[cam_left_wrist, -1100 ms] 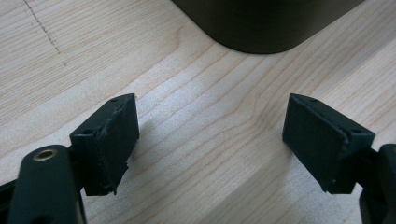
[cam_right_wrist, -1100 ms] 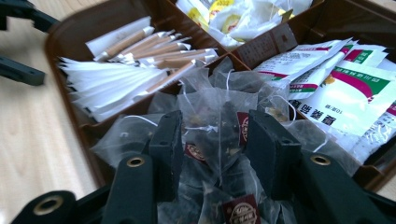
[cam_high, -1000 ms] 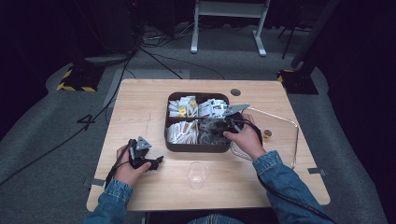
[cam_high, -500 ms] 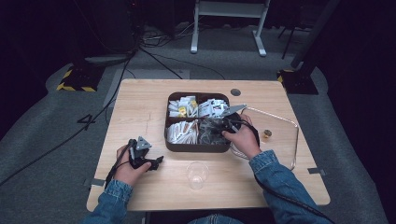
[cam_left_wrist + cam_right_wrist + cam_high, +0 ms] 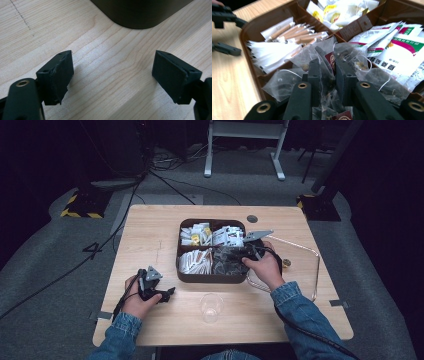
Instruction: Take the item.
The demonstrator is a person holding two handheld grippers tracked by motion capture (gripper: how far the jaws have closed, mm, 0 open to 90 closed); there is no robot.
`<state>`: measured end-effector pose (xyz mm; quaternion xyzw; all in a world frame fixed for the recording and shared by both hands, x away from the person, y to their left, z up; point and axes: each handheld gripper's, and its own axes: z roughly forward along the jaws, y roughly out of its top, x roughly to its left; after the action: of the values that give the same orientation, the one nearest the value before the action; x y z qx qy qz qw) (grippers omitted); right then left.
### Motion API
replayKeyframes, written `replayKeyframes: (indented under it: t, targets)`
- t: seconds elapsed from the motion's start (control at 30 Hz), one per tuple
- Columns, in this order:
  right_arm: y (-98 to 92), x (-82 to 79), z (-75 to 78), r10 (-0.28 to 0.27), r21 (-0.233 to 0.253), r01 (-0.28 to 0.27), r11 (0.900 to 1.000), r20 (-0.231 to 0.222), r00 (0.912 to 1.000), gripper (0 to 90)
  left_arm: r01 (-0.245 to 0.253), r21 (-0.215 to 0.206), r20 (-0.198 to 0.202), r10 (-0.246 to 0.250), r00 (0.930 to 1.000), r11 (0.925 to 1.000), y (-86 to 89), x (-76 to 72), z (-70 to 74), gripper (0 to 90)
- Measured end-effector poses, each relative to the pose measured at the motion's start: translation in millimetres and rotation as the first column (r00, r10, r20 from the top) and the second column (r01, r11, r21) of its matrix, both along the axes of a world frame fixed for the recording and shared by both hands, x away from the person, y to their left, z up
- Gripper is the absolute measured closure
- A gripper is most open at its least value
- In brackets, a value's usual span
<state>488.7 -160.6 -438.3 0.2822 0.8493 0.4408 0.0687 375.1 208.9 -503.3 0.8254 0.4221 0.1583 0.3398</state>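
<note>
My right gripper (image 5: 327,75) is clamped on a tea bag (image 5: 329,61) in the tray's (image 5: 210,278) near-right compartment; left gripper (image 5: 112,75) gapes wide over bare table (image 5: 107,50); risk: neighbouring bags' strings tangle, dragging extras out on lifting.

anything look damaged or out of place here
One thing stands out: in the left gripper view, the rubber pad on one of the left tongs' fingers looks torn and ragged along its edge, while the other pad is smooth. The compartment tray sits square on the table, and the right tongs are closed on a clear tea bag.
</note>
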Motion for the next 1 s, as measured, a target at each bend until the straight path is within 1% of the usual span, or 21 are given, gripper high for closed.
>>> replayKeyframes:
  t: [0.03,0.07,0.1,0.13,0.17,0.2,0.27,0.3,0.33,0.43,0.47,0.6,0.67,0.87,1.0]
  targets:
    - [0.0,0.0,0.0,0.000,0.000,0.000,1.000,0.000,1.0000,75.8,0.000,0.000,0.000,0.000,1.0000,1.0000,0.0,0.0,0.0,18.2]
    - [-2.6,-1.3,1.9,0.000,0.032,0.000,0.999,-0.006,1.0000,75.8,0.000,0.000,0.000,0.000,1.0000,1.0000,0.0,0.0,0.0,18.2]
    - [-3.5,-1.9,2.6,0.002,0.042,-0.002,0.999,-0.007,1.0000,75.8,0.000,0.000,0.000,0.000,1.0000,1.0000,0.0,0.0,0.0,18.2]
    - [-3.5,-1.9,2.6,0.002,0.042,-0.002,0.999,-0.007,1.0000,75.8,0.000,0.000,0.000,0.000,1.0000,1.0000,0.0,0.0,0.0,18.2]
    - [-5.1,-3.7,4.5,0.006,0.067,-0.005,0.998,-0.009,0.9999,75.8,0.000,0.000,0.000,0.000,1.0000,1.0000,0.0,0.0,0.0,18.2]
    - [-6.0,-4.7,5.6,0.007,0.077,-0.007,0.997,-0.010,0.9999,75.9,0.000,0.000,0.000,0.000,1.0000,1.0000,0.0,0.0,0.0,18.2]
    - [-7.6,-6.8,7.9,0.010,0.095,-0.009,0.995,-0.008,0.9999,75.8,0.000,0.001,0.000,0.000,1.0000,1.0000,0.0,0.0,0.0,18.2]
    - [-7.6,-6.8,7.9,0.010,0.095,-0.009,0.995,-0.008,0.9999,75.8,0.000,0.001,0.000,0.000,1.0000,1.0000,0.0,0.0,0.0,18.2]
    - [-8.8,-9.4,10.2,0.016,0.109,-0.015,0.994,-0.006,0.9999,75.8,0.000,0.000,0.000,0.000,1.0000,1.0000,0.0,0.0,0.0,18.2]
    - [-9.4,-12.3,12.6,0.024,0.117,-0.024,0.993,-0.003,0.9997,75.9,0.000,0.000,0.000,0.000,1.0000,1.0000,0.0,0.0,0.0,18.2]
    - [-10.0,-15.7,15.4,0.041,0.128,-0.041,0.991,0.001,0.9991,75.8,0.000,0.001,0.000,0.000,1.0000,1.0000,0.0,0.0,0.0,18.2]
    - [-10.7,-20.2,18.7,0.048,0.133,-0.049,0.990,0.009,0.9988,75.9,0.000,0.000,0.000,0.000,1.0000,1.0000,0.0,0.0,0.0,18.2]
    - [-11.2,-25.4,21.8,0.055,0.135,-0.057,0.989,0.018,0.9983,75.9,0.000,0.000,0.000,0.000,1.0000,1.0000,-0.1,0.0,0.0,18.2]
    - [-11.1,-34.0,26.8,0.058,0.145,-0.062,0.988,0.027,0.9979,75.9,0.000,0.003,0.002,0.000,1.0000,1.0000,0.1,0.1,0.1,18.0]
    - [-9.9,-45.5,32.8,0.067,0.140,-0.072,0.987,0.040,0.9969,75.9,0.002,-0.009,-0.004,-0.002,1.0000,1.0000,0.8,1.4,0.0,18.1]
